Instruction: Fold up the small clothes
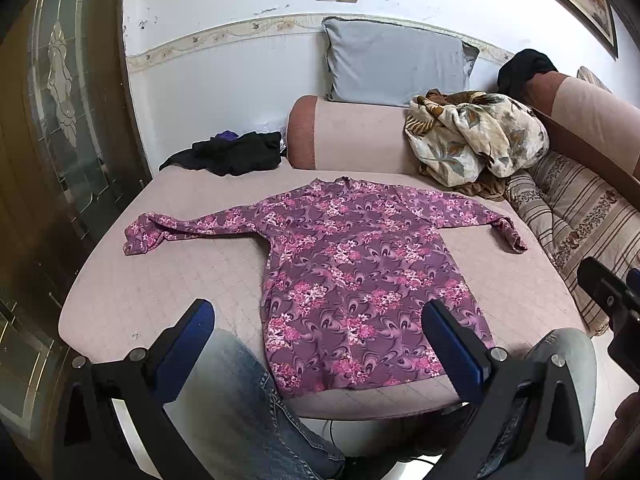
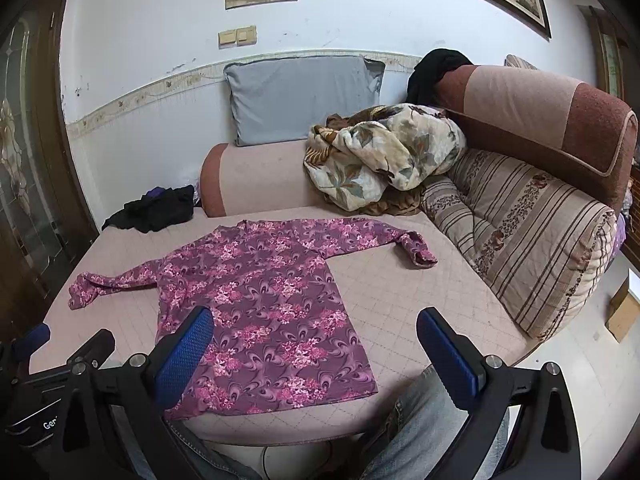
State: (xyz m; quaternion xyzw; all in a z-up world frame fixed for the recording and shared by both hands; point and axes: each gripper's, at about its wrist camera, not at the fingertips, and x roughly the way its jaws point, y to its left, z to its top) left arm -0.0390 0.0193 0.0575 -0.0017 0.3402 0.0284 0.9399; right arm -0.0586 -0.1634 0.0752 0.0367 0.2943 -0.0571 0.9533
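Looking down both wrist cams, I saw the top spread flat on the pink sofa seat, front up, collar toward the back cushion, hem at the near edge. It was purple w/ pink flowers. Both sleeves were out to the sides: the left sleeve lay bunched at its cuff, the right sleeve had its cuff folded back on itself.

My left hand-held gripper hung over the hem end of the top, blue pads wide apart, nothing between them, not touching the cloth as far as I could tell. The right hand-held gripper was the same: pads spread fully, nothing gripped, hovering above the hem's right part. In the left cam the right unit showed at the far right edge; in the right cam the left unit showed at the lower left, so the two were side by side.

Jeans-clad knees showed under both grippers, just at the seat's near edge.

Other stuff: a dark clothes pile at the seat's far left corner, well apart from the top. A floral blanket lay heaped at the back right, near the right sleeve but not touching it. A grey pillow leaned on the wall behind the bolster. A striped cushion ran along the right side, w/ a black garment over the armrest.
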